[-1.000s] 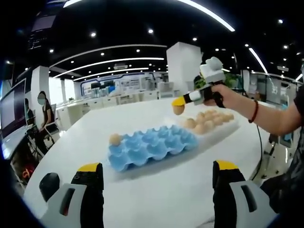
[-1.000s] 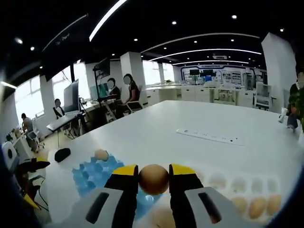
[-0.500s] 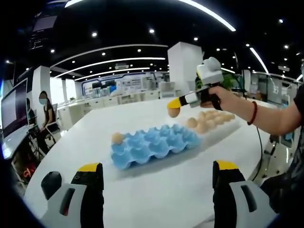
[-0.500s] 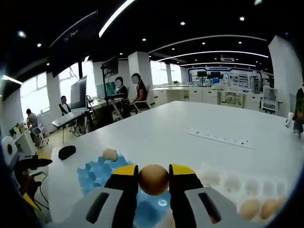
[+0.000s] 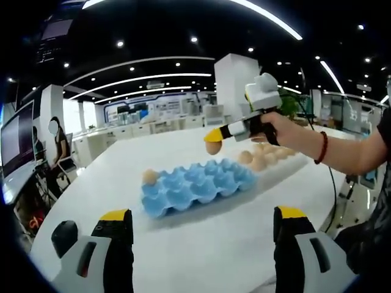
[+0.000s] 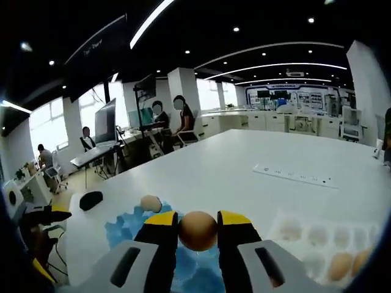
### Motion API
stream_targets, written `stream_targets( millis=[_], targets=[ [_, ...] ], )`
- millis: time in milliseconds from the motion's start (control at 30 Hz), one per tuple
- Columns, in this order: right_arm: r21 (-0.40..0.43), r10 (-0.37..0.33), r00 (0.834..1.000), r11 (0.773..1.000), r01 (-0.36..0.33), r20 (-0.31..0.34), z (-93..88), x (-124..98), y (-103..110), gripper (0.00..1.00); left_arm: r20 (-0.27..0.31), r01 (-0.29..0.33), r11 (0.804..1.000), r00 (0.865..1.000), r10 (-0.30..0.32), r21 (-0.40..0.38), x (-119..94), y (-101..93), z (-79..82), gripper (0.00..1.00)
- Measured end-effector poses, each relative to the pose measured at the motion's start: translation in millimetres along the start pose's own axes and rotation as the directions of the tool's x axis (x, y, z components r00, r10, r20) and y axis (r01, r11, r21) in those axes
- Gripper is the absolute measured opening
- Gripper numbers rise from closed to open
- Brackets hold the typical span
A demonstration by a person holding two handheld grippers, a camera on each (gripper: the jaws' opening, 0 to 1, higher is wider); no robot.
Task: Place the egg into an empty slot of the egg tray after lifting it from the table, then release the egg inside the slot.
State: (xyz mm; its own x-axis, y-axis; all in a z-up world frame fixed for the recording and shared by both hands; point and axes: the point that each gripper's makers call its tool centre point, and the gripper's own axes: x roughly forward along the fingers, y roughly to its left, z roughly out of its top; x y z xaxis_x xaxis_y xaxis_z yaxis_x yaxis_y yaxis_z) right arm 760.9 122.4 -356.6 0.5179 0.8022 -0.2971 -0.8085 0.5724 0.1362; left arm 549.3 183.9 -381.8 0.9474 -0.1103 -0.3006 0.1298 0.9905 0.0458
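Observation:
A brown egg (image 6: 197, 230) sits between the yellow-tipped jaws of my right gripper (image 6: 197, 227), which is shut on it. In the left gripper view that same right gripper (image 5: 213, 137) carries the egg (image 5: 212, 147) in the air above the blue egg tray (image 5: 195, 187). One egg (image 5: 149, 177) rests in the tray's far-left corner slot, seen also as the tray egg (image 6: 150, 203) beyond the blue tray (image 6: 125, 227). My left gripper (image 5: 201, 229) is open low over the white table (image 5: 201, 250), short of the tray, with nothing between its jaws.
A clear tray (image 5: 282, 160) holding several eggs lies behind the blue one, shown too as the clear tray (image 6: 317, 241). A power strip (image 6: 294, 174) lies on the table and a black mouse (image 6: 91, 199) sits near its edge. People sit at desks beyond.
The right gripper has carried the egg leftwards over the blue tray, away from the clear tray. The left gripper has stayed put and open.

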Motion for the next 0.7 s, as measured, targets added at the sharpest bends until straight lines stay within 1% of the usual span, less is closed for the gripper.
stream_targets(
  millis=[167, 233, 333, 533, 700],
  targets=[
    [0.001, 0.013, 1.0, 1.0, -0.013, 0.002, -3.0, 4, 8, 0.26, 0.003, 0.008, 1.0, 1.0, -0.008, -0.001, 1, -0.6, 1.5, 0.97],
    [-0.001, 0.025, 1.0, 1.0, -0.025, 0.004, -3.3, 6, 12, 0.26, 0.008, 0.032, 0.999, 0.999, -0.032, -0.004, 2, -3.3, 3.2, 0.98],
    [-0.002, 0.042, 0.999, 0.999, -0.042, 0.007, -3.1, 9, 17, 0.26, 0.019, 0.044, 0.999, 0.999, -0.044, -0.005, 2, -4.0, 5.2, 0.98],
    [-0.015, 0.074, 0.997, 0.997, -0.074, 0.01, 0.0, 17, 28, 0.26, 0.01, 0.051, 0.999, 0.999, -0.051, 0.0, 5, -2.5, 4.3, 0.98],
    [-0.031, 0.089, 0.996, 0.996, -0.089, -0.001, -1.2, 25, 36, 0.26, 0.037, 0.085, 0.996, 0.996, -0.085, -0.02, 7, -5.5, 8.7, 0.98]
  ],
)
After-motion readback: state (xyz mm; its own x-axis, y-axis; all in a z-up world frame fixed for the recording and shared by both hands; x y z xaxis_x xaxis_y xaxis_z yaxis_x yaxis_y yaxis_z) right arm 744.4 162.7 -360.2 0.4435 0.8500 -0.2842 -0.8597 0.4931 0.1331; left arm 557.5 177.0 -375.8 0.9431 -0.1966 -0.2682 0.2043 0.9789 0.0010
